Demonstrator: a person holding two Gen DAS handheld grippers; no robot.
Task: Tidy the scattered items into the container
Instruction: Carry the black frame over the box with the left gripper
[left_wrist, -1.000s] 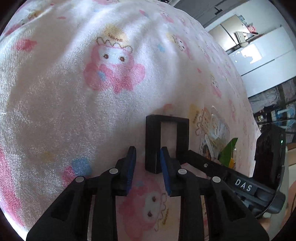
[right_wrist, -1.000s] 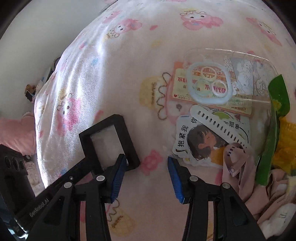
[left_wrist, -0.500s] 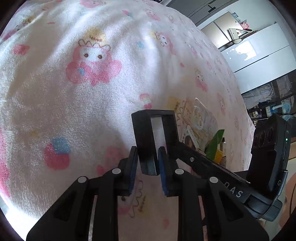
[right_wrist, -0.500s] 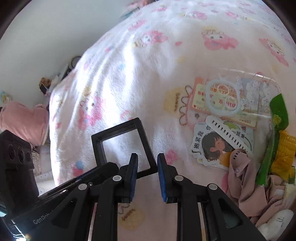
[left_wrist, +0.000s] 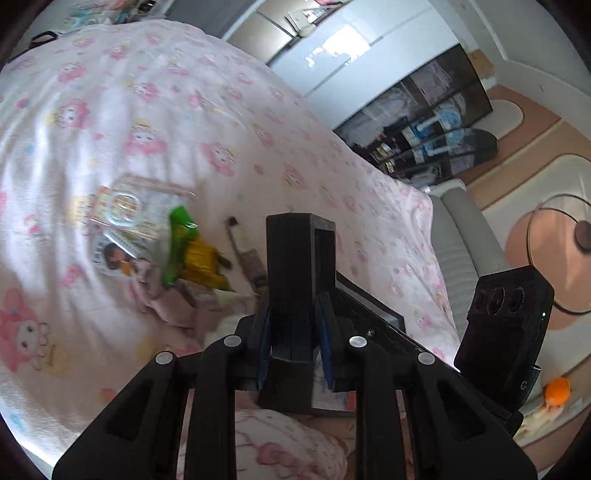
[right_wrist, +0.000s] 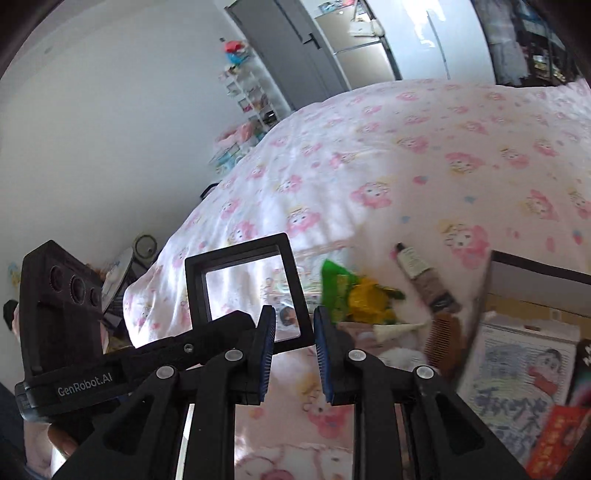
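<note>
Covering most of both views, the pink cartoon-print blanket (left_wrist: 155, 110) carries the scattered items. At the right edge of the right wrist view sits the container (right_wrist: 532, 332), a dark-walled box holding printed sheets and cards.

A loose pile lies on the blanket: a clear plastic sleeve of stickers (left_wrist: 125, 210), a green packet (right_wrist: 334, 284), a yellow packet (right_wrist: 369, 297), a pink cloth (left_wrist: 166, 302), a tube (right_wrist: 421, 275), and a brown comb (right_wrist: 443, 341) just beside the container wall. The pile is motion-blurred in both views.

The black square frame (right_wrist: 243, 291) is raised clear of the blanket, tilted, and gripped by both tools. The left gripper (left_wrist: 293, 332) is clamped on 1 edge of the frame, seen edge-on in its own view, with its blue pads (left_wrist: 264, 332) pressed against both faces. The right gripper (right_wrist: 293, 347) stands at a narrow setting around the frame's near corner, which sits between the jaws; whether its pads (right_wrist: 266, 350) actually press the frame I cannot tell, as a small gap shows on the right side.
</note>
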